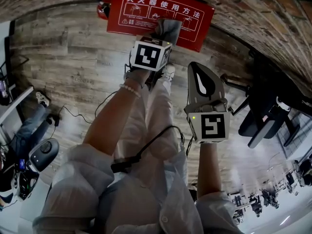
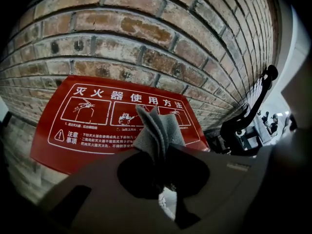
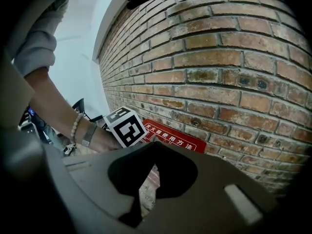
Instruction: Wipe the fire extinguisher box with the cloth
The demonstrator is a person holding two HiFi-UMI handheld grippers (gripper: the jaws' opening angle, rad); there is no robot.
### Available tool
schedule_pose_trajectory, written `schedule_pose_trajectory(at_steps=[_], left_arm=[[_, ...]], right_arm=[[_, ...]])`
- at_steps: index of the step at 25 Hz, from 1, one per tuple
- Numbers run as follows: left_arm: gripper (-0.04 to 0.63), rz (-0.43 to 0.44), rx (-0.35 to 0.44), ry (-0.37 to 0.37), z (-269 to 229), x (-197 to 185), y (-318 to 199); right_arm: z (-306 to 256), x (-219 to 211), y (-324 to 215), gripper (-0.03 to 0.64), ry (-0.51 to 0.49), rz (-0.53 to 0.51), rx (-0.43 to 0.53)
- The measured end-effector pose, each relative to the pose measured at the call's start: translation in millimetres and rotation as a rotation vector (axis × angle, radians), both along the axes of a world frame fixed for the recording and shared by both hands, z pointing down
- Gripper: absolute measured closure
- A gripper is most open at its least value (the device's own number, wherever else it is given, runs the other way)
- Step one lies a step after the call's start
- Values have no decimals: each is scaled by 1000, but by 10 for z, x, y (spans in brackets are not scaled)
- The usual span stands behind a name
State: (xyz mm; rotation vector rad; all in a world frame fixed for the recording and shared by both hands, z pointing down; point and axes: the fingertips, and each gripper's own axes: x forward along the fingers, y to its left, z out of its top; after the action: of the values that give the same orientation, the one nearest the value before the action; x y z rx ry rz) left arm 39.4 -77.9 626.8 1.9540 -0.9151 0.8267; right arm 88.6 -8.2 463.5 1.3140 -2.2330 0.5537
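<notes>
Red metal with white printed instructions: the fire extinguisher box (image 1: 146, 14) sits on the wooden floor (image 1: 73, 57) hard against the brick wall (image 3: 219, 57), at twelve o'clock from where the person stands. The left gripper (image 2: 163, 149) reaches toward its lid, fingers pinching a bunched grey cloth (image 2: 158, 128) so that a loose fan of fabric sticks out ahead of the tips. That seems a sensible hold, letting cloth rather than hard plastic meet the panel. The right gripper (image 1: 194, 67) hangs back at about four o'clock from the left one, its fingers pressed together at the tips on nothing, kept clear of the wiping path, I'd guess.

The head view shows both arms and how far apart they are, but the left marker cube hides the pinch. The left gripper view shows the pinch plainly, with the cloth over the lid's middle diagrams. Whether it is touching yet I cannot tell. Only the right gripper view shows how the box meets the wall.
</notes>
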Motion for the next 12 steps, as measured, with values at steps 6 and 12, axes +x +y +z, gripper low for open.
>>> schedule_pose_trajectory(at_steps=[6, 12], left_arm=[[581, -45, 3, 6, -25, -237, -75], [581, -65, 1, -9, 10, -518, -125]], right_arm=[[-22, -206, -70, 609, -1, -18, 11], [-28, -416, -143, 609, -2, -37, 17]])
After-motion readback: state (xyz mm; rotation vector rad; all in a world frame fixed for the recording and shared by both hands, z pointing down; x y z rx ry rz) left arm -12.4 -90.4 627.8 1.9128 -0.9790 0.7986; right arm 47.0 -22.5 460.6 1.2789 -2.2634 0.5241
